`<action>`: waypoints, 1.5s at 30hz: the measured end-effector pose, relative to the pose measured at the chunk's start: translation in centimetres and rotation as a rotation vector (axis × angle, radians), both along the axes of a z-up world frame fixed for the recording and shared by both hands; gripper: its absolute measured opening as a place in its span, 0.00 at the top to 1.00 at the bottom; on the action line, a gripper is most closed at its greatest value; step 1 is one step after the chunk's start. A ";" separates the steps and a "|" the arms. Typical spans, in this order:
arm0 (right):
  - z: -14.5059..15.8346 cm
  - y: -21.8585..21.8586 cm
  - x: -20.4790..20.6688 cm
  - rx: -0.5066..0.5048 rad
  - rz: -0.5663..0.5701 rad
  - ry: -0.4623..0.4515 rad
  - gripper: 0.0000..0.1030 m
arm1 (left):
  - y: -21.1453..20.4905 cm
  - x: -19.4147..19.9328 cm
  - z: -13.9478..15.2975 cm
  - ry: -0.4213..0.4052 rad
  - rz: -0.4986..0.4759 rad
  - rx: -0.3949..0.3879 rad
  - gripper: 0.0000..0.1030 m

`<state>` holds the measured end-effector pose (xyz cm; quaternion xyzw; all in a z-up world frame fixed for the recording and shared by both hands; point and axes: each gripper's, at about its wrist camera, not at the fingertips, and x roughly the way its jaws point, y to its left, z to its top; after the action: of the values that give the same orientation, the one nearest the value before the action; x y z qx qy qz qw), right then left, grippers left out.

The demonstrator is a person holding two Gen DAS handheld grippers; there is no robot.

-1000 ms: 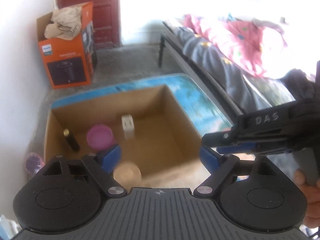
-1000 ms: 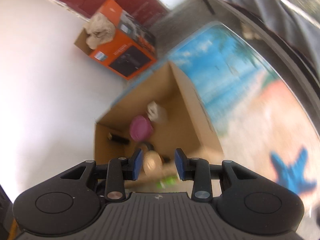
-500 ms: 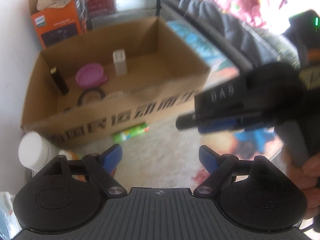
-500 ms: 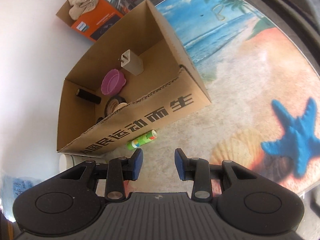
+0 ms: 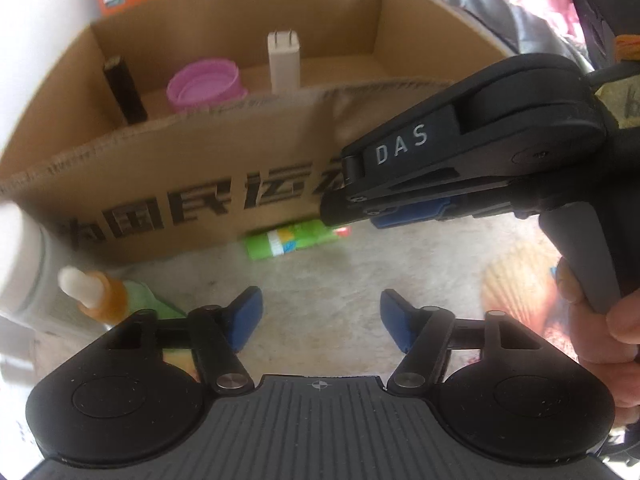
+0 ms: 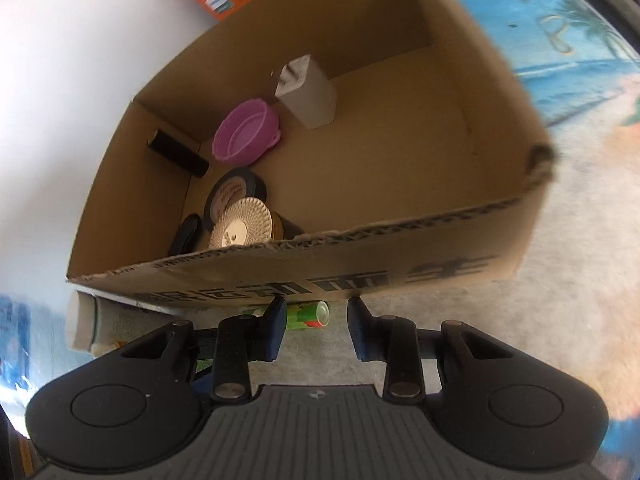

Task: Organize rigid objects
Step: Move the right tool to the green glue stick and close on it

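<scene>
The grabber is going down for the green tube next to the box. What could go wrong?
The green tube lies close against the cardboard box wall, so a finger of the open right gripper might bump the box instead. It is a round tube on its side, so it may roll away if nudged. The left gripper is near too; the two could knock together.

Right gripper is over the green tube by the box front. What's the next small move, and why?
Probably lower the right gripper a little further so its open jaws straddle the green tube. The tube lies on the mat outside the cardboard box, and nothing is held yet.
</scene>
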<state>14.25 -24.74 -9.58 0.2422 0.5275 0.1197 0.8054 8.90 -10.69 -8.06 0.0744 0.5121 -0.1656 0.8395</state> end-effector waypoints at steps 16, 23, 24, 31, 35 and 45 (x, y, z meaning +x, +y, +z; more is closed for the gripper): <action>0.3 1.5 -0.2 0.031 0.301 0.035 0.66 | 0.9 -0.2 -0.5 0.037 0.021 -0.043 0.39; 1.5 1.8 0.8 0.010 0.295 -0.026 0.66 | 1.6 0.2 -0.5 0.035 0.040 -0.061 0.39; 1.2 2.2 0.8 0.016 0.309 -0.013 0.66 | 1.6 0.1 -0.5 0.035 0.042 -0.069 0.39; -0.3 3.8 0.5 0.045 0.347 0.067 0.68 | 2.2 0.1 -0.5 0.031 0.061 -0.117 0.47; -0.6 3.9 0.5 0.078 0.335 0.125 0.75 | 2.6 -0.1 -0.4 0.048 0.063 -0.147 0.53; -0.1 4.8 0.1 -0.004 0.319 0.144 0.85 | 2.8 -0.6 -0.2 0.041 0.070 -0.136 0.66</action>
<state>14.35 -19.96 -9.73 0.1618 0.6157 0.2273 0.7369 8.34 -7.88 -8.25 -0.0040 0.5190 -0.1720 0.8373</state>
